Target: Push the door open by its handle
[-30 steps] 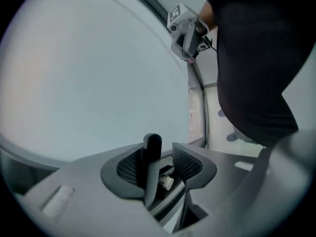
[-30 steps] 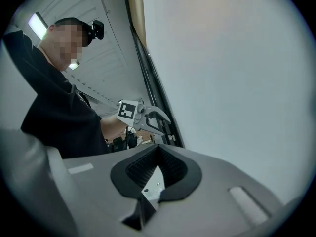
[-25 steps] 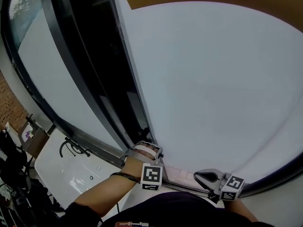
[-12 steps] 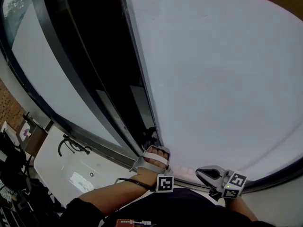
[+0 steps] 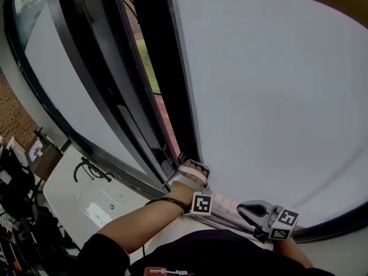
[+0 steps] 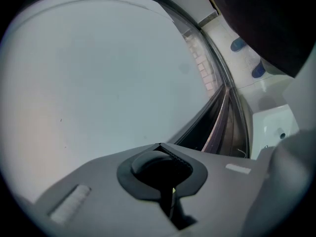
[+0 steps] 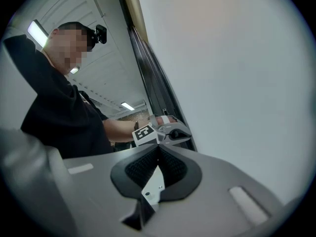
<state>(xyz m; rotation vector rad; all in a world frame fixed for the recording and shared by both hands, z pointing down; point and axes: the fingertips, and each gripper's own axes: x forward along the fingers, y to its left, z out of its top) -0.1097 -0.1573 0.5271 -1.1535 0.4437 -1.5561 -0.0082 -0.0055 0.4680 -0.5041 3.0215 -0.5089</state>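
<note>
White door [image 5: 276, 96] fills the right of the head view and stands ajar. Grass and brick paving [image 5: 150, 76] show between its edge and the dark frame [image 5: 92, 85]. Left gripper [image 5: 194, 170] is at the door's edge, jaws together, holding nothing. A small dark fitting [image 5: 181, 157] just above it is possibly the handle. Right gripper [image 5: 244, 210] is near the door's lower face, jaws together, empty.
</note>
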